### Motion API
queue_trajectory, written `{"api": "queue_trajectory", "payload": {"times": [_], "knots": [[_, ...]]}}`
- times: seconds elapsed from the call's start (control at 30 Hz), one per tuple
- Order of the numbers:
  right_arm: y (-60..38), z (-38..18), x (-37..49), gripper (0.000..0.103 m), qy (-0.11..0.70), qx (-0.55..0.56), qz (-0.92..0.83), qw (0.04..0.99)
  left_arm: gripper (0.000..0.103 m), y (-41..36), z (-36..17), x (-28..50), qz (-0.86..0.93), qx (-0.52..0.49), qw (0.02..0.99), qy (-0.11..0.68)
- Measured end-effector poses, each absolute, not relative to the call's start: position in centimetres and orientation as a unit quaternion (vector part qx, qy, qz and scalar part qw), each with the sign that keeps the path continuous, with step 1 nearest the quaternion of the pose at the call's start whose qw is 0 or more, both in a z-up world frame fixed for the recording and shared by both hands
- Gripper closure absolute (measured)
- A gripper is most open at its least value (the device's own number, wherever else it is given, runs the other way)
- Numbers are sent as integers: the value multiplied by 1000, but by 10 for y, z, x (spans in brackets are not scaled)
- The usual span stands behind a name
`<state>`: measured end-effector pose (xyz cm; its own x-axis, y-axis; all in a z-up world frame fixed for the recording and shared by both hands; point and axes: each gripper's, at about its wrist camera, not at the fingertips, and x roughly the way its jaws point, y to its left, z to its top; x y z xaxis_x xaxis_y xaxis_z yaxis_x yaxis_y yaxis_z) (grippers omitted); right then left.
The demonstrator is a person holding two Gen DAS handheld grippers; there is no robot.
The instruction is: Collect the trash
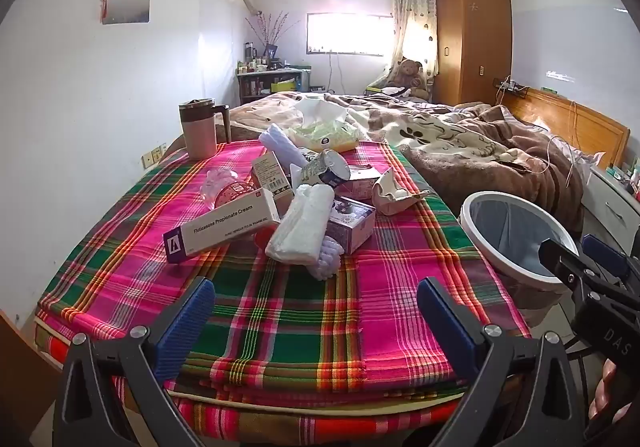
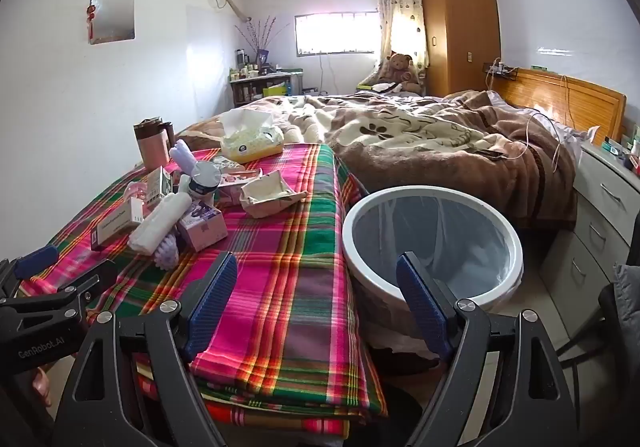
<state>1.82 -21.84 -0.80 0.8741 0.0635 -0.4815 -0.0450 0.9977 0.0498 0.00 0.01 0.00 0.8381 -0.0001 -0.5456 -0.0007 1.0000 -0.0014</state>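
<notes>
A heap of trash lies on the plaid cloth (image 1: pixel 280 319): a white and purple cream box (image 1: pixel 224 227), a rolled white towel (image 1: pixel 300 227), a purple box (image 1: pixel 352 223), a small tin (image 1: pixel 326 167), a crumpled plastic bottle (image 1: pixel 224 187) and a torn paper carton (image 1: pixel 394 195). A white-rimmed bin (image 2: pixel 434 243) with a grey liner stands to the right of the cloth. My left gripper (image 1: pixel 316 319) is open and empty, short of the heap. My right gripper (image 2: pixel 316 303) is open and empty, over the cloth's right edge beside the bin.
A pink lidded mug (image 1: pixel 200 129) and a yellow tissue pack (image 1: pixel 328 131) sit at the cloth's far end. A bed with a brown blanket (image 2: pixel 420 143) lies behind. White drawers (image 2: pixel 600 207) stand at the right.
</notes>
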Motion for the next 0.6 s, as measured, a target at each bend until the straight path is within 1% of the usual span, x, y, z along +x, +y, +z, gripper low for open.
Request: {"api": "queue_trajectory", "payload": {"times": [0.6], "knots": [[-217,-7,18,20,255,15,25,967,1,2,0,0,-2,-2,959,284]]}}
